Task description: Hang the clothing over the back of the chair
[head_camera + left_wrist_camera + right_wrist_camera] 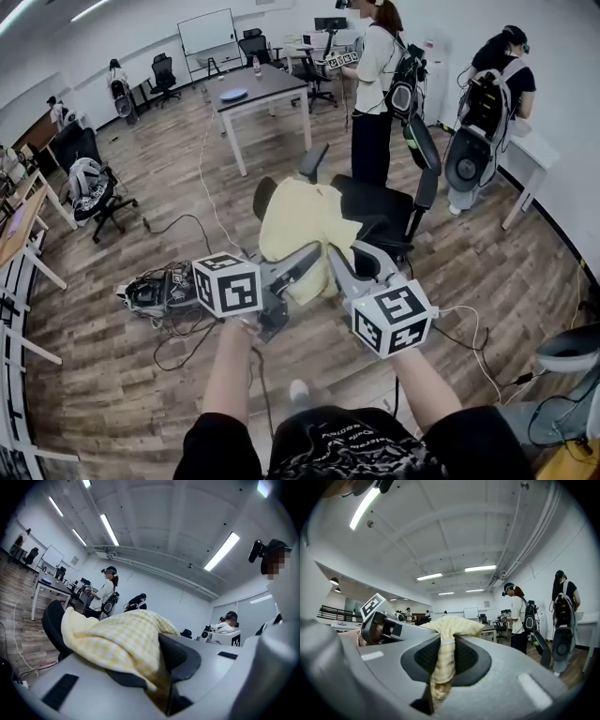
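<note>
Head view, centre: yellow garment point(302, 225) hid most of chair point(380, 211) backrest; only dark edge showed at cloth's left. My left gripper point(305, 265) and right gripper point(349, 261) covered garment's lower edge. Both gripper views: cloth end sank deep between my jaws, out of sight. Lower right: second chair point(574, 349) cut by frame edge. Upper left: far figures point(117, 80) too small to tell.
</note>
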`<state>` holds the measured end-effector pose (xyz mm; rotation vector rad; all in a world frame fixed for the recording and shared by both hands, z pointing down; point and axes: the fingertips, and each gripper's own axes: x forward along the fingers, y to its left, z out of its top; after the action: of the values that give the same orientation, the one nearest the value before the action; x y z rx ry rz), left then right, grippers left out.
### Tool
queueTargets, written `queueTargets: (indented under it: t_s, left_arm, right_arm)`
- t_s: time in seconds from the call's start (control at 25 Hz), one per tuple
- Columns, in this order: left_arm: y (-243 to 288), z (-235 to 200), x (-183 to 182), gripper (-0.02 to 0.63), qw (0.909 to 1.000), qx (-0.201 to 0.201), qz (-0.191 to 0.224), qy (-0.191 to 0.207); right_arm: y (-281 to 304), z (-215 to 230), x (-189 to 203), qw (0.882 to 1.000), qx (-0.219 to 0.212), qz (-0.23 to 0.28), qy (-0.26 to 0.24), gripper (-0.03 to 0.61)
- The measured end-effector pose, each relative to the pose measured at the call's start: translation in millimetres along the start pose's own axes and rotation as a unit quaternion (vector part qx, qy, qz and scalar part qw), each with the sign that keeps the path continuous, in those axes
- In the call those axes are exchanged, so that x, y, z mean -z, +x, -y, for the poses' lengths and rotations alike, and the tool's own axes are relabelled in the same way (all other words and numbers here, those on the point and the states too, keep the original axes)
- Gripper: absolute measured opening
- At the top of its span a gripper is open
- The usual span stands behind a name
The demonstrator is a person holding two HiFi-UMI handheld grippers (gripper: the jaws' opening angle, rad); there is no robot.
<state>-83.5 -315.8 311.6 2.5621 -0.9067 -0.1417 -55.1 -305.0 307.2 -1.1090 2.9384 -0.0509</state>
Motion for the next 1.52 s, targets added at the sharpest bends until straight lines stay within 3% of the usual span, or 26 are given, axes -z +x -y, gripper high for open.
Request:
queueTargets:
  t_s: [0.2, 0.44, 0.76, 1.16, 1.4, 1.52]
  left_arm:
    - [-7.1, -3.9, 33.2, 0.087, 0.9995, -0.002, -0.028, 0.016]
    - [-23.2, -20.4, 68.3, 0.087, 0.9995, -0.006, -0.031, -0.002]
    - [-31.1, -37.6, 114.7, 0.087, 0.9976, -0.006, -0.064, 0.028]
    - [-20.7, -72.1, 155.8, 0.089, 0.9963, -0.054, -0.067, 0.001]
    - [-19.4, -87.5, 165.1, 0.091, 0.9962, -0.047, -0.067, -0.031]
    - [-20.4, -101.4, 168.9, 0.126, 0.9952, -0.053, -0.069, -0.046]
  right_arm:
    - [-5.1, -7.7, 34.9, 0.999, -0.004, -0.025, 0.033, 0.040]
    - [1.0, -22.7, 73.3, 0.997, -0.006, -0.059, 0.047, 0.040]
    - [3.6, -30.8, 126.1, 0.991, -0.002, -0.108, 0.079, 0.041]
    - [16.4, -16.6, 177.7, 0.983, 0.039, -0.149, 0.102, 0.043]
    - [27.1, -12.0, 193.8, 0.981, 0.032, -0.157, 0.108, 0.044]
    - [34.5, -10.1, 200.9, 0.979, 0.041, -0.166, 0.113, 0.044]
